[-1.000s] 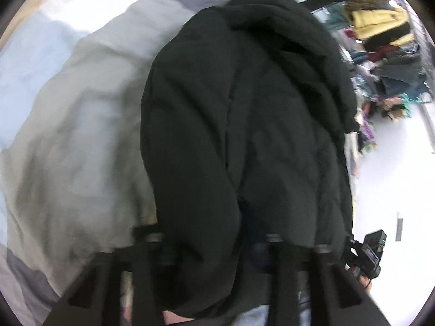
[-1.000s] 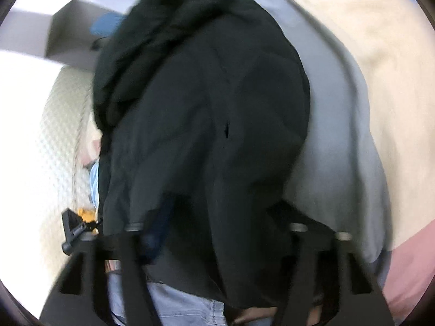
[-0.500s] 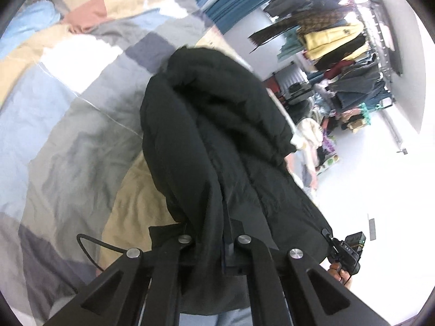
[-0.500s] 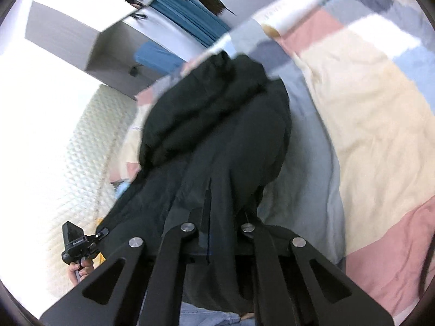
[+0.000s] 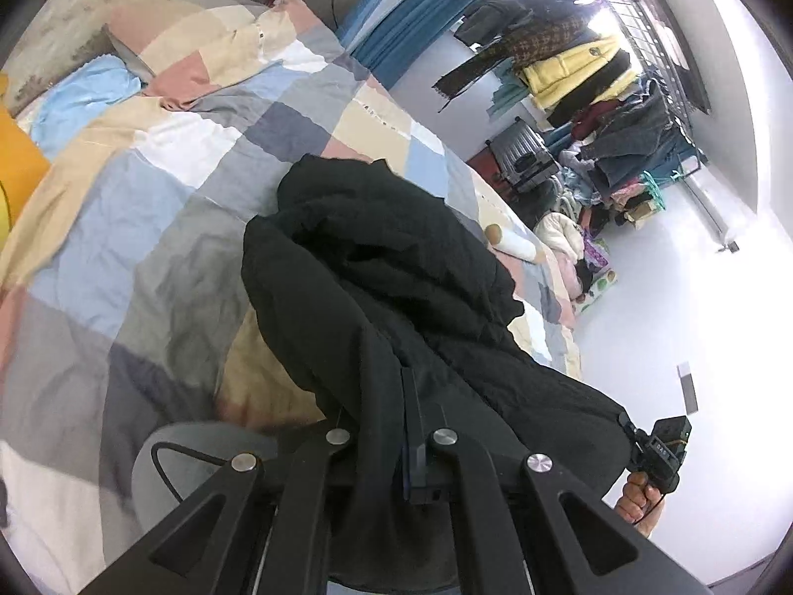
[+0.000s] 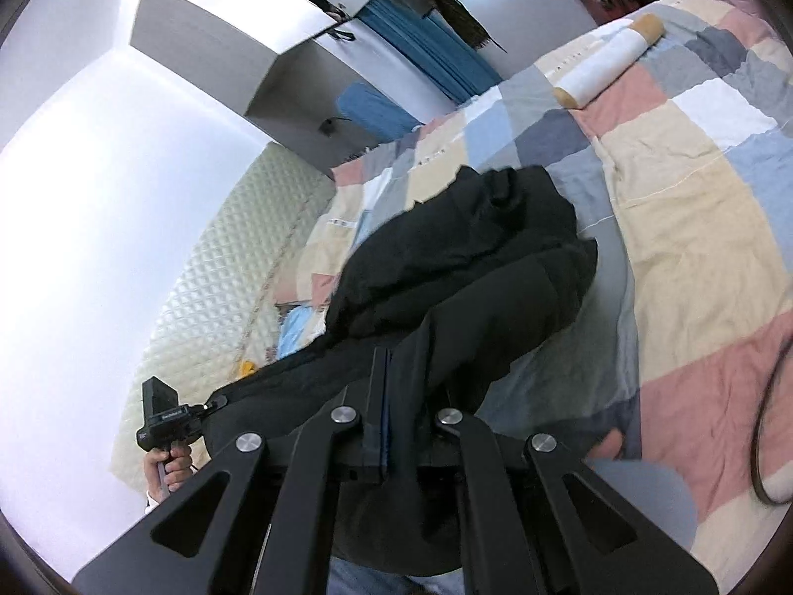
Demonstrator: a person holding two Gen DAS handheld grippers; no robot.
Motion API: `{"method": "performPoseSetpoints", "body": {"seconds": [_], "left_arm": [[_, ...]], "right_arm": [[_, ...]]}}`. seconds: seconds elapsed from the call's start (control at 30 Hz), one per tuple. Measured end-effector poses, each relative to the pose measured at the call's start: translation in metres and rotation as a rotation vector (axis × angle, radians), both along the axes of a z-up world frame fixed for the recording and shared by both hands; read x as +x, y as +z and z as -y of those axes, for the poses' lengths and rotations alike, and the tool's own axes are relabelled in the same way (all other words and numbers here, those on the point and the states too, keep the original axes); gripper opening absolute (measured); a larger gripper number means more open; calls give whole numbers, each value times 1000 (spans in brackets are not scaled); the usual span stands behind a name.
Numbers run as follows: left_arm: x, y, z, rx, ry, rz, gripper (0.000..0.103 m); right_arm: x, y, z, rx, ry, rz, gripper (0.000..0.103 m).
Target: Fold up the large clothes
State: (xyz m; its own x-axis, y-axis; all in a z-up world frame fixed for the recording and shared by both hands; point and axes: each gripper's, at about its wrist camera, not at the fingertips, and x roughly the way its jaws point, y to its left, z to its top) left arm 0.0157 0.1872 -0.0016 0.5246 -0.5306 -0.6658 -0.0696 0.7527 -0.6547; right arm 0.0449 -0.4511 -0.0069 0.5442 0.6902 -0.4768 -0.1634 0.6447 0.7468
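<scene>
Both the left gripper (image 5: pixel 391 426) and right gripper (image 6: pixel 396 421) have jaws clamped on the black coat (image 5: pixel 376 267) (bunched, dark). It hangs over the patchwork bed (image 5: pixel 163 188), trailing toward twelve o'clock.

The black jacket (image 5: pixel 376 297) is a bulky, matte garment of soft quilted-looking fabric, bunched into thick folds. Its near edge is raised and stretched sideways, while the far part sags in a rumpled heap onto the patchwork bedcover. In the right wrist view the black jacket (image 6: pixel 476 267) hangs the same way, its crumpled far end resting on the bed.
</scene>
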Motion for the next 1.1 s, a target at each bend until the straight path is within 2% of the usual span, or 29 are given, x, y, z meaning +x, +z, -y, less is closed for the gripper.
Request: {"method": "performPoseSetpoints", "body": {"seconds": [0.23, 0.33, 0.43, 0.63, 0.8, 0.87, 1.0, 1.1], "left_arm": [[-53, 38, 12, 1, -55, 63, 4], [-59, 57, 20, 19, -65, 89, 4], [-46, 68, 24, 43, -68, 96, 4], [9, 88, 32, 109, -54, 132, 4], [72, 108, 45, 209, -10, 181, 5], [96, 110, 48, 224, 9, 186, 5], [150, 115, 62, 327, 53, 224, 5], [185, 108, 70, 380, 84, 223, 5]], "right_arm": [[-49, 24, 28, 47, -61, 46, 3], [-58, 34, 37, 64, -111, 63, 3], [-49, 42, 40, 65, -126, 64, 3], [7, 51, 41, 54, -165, 39, 3], [67, 55, 41, 37, -220, 22, 3], [93, 56, 40, 26, -243, 17, 3], [141, 56, 37, 1, -281, -2, 4], [176, 53, 31, -61, -309, -2, 4]]}}
